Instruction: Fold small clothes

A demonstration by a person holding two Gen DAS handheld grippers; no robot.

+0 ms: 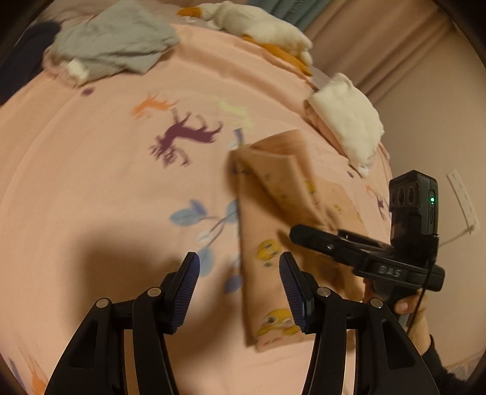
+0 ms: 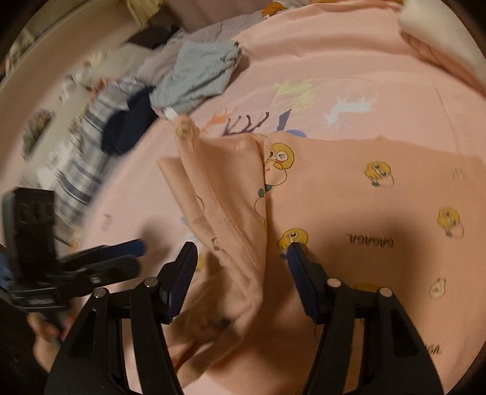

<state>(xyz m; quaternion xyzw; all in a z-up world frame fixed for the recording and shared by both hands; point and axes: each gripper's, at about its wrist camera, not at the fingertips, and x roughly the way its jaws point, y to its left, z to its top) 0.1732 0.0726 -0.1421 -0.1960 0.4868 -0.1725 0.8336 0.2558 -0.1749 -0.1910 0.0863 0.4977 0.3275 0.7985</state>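
Note:
A peach garment point(image 1: 273, 212) printed with yellow ducks lies partly folded on the pink bedsheet point(image 1: 91, 182). My left gripper point(image 1: 239, 261) hovers open just left of its edge, with only sheet between the fingers. In the right wrist view the garment point(image 2: 364, 197) spreads to the right, and a raised fold of it point(image 2: 237, 228) runs between the fingers of my right gripper point(image 2: 242, 249). The pads stand apart from that fold, so the gripper is open. The right gripper point(image 1: 319, 240) hovers over the garment's right part. The left gripper point(image 2: 136, 255) sits at the left, off the garment.
A crumpled grey garment point(image 1: 112, 45) point(image 2: 197, 76) lies at the far side of the bed. Beside it are a navy piece point(image 2: 127, 127) and striped cloth point(image 2: 82, 158). A white plush goose point(image 1: 258, 24) and a white folded cloth point(image 1: 349, 121) lie by the curtain point(image 1: 379, 45).

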